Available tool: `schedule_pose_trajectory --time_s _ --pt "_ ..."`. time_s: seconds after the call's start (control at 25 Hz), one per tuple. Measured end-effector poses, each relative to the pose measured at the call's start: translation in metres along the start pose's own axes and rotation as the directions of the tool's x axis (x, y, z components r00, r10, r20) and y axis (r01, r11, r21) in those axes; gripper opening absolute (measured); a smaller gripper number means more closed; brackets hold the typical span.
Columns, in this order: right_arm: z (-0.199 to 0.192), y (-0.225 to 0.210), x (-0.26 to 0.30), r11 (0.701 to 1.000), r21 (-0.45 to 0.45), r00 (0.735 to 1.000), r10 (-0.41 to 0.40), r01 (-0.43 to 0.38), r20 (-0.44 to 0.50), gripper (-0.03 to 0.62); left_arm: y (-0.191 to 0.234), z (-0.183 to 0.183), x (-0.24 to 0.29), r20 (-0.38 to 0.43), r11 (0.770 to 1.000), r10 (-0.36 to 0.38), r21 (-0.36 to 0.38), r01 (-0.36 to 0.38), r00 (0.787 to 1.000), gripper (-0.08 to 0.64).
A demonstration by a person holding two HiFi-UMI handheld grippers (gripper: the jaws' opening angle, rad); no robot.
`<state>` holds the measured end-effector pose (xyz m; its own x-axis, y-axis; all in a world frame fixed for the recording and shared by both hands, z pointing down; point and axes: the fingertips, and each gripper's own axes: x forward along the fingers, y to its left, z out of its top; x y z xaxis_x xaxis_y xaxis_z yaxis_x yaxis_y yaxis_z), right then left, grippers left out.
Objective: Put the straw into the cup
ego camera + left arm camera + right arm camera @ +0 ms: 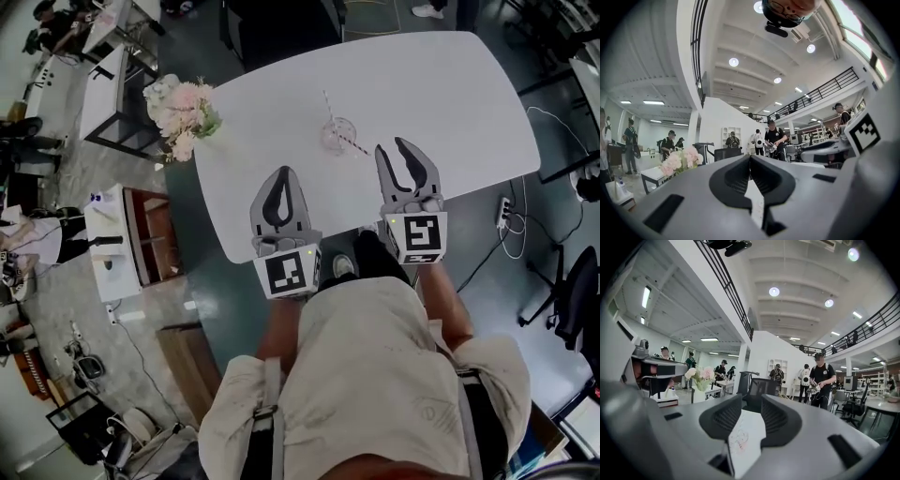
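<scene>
A clear cup [338, 134] stands near the middle of the white table [441, 103]. A pale striped straw [328, 105] rises out of it, leaning away. A red-and-white straw [356, 146] slants from the cup's near side towards my right gripper [392, 146]. That gripper is open and empty, with its tips just right of that straw's end. My left gripper [281, 172] is shut on nothing, over the table's near part and well short of the cup. In the right gripper view the cup [739, 441] shows faintly between the fingers [780, 420]. In the left gripper view the jaws meet at their tips [750, 157].
A bunch of pink flowers [182, 112] sits at the table's left corner. A dark chair [281, 28] stands at the far side and a power strip [505, 212] lies on the floor to the right. Benches [127, 239] and clutter fill the left side. People [821, 380] stand across the hall.
</scene>
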<state>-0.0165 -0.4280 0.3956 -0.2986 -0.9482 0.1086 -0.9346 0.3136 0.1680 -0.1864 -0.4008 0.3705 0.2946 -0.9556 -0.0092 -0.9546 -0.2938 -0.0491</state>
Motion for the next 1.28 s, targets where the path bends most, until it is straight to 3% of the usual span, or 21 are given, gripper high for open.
schedule_pose_trajectory --time_s 0.28,0.52,0.64,0.92,1.28 --pt "0.061 -0.011 -0.02 0.999 -0.015 0.988 -0.038 0.041 0.149 0.119 0.013 0.048 -0.014 0.113 0.997 0.031 0.071 -0.04 0.993 0.005" --pt "0.085 -0.009 -0.025 0.998 -0.028 0.979 -0.044 0.05 0.199 0.118 0.02 0.069 -0.02 0.163 0.994 0.047 0.085 -0.062 0.985 0.005" --pt "0.087 -0.011 -0.023 0.998 -0.027 0.978 -0.054 0.06 0.199 0.104 0.021 0.071 -0.017 0.169 0.995 0.049 0.082 -0.063 0.984 0.005" --pt "0.085 -0.018 -0.027 0.998 -0.017 0.975 -0.063 0.068 0.212 0.006 0.013 0.072 -0.014 0.174 0.995 0.043 0.086 -0.058 0.984 0.005" --pt "0.08 -0.019 -0.024 0.998 -0.021 0.977 -0.055 0.06 0.208 0.002 0.01 0.068 -0.008 0.166 0.995 0.033 0.084 -0.047 0.986 0.005"
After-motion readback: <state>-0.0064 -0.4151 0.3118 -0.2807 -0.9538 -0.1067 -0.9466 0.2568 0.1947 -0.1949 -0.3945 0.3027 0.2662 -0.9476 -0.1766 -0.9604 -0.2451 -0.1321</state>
